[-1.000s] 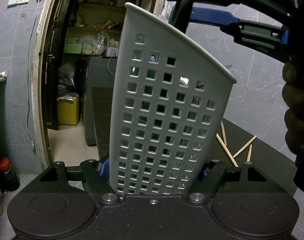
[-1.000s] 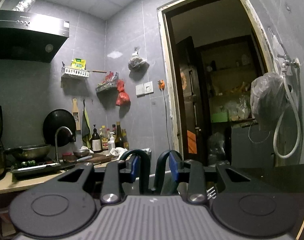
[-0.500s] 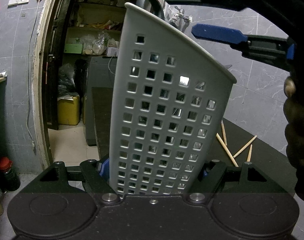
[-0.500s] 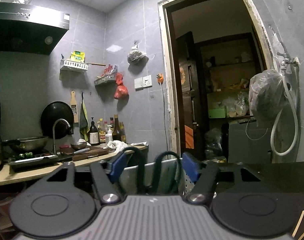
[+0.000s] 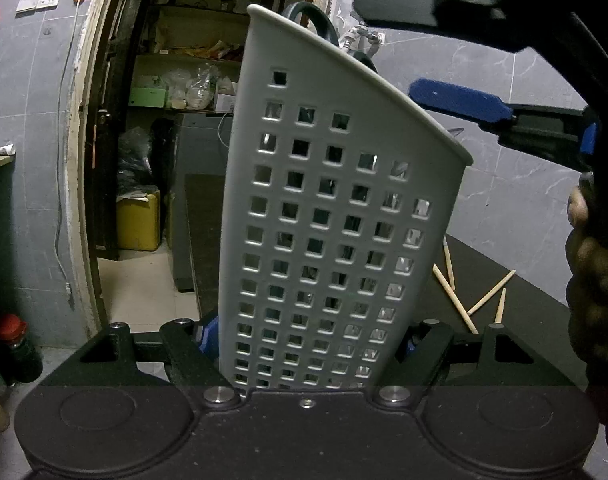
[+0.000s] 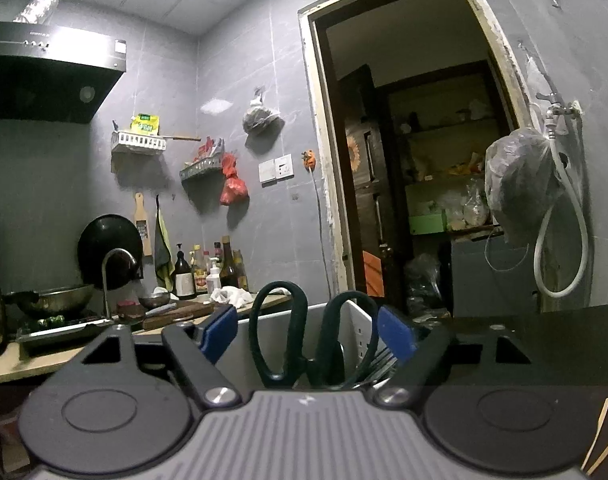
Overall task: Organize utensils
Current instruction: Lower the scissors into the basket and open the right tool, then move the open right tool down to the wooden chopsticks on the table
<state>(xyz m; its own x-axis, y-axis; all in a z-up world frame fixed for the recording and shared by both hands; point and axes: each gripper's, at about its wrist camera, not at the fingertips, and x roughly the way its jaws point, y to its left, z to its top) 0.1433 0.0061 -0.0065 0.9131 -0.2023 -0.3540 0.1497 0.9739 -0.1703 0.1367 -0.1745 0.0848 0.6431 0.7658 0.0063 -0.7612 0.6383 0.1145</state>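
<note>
My left gripper [image 5: 308,344] is shut on the base of a white perforated utensil holder [image 5: 332,220], which stands tilted on the black table. Dark scissors [image 6: 282,287] stand handles-up inside the holder [image 6: 360,332]; their loops also show above its rim as scissors handles [image 5: 316,16]. My right gripper [image 6: 308,328] sits level at the holder's top, jaws opening, with the two scissors loops between the blue pads and a gap on each side. From the left wrist view the right gripper [image 5: 444,52] hangs at upper right, held by a hand. Metal cutlery [image 6: 376,368] lies inside the holder.
Several wooden chopsticks [image 5: 452,296] lie loose on the black table [image 5: 524,320] right of the holder, also seen as chopsticks [image 6: 600,432] at the lower right. A kitchen counter [image 6: 64,356] with a wok, bottles and a tap lies left; an open doorway is behind.
The right gripper's jaws have spread wide and let go of the scissors handles, which now stand free in the holder. The left gripper and holder have not moved.
</note>
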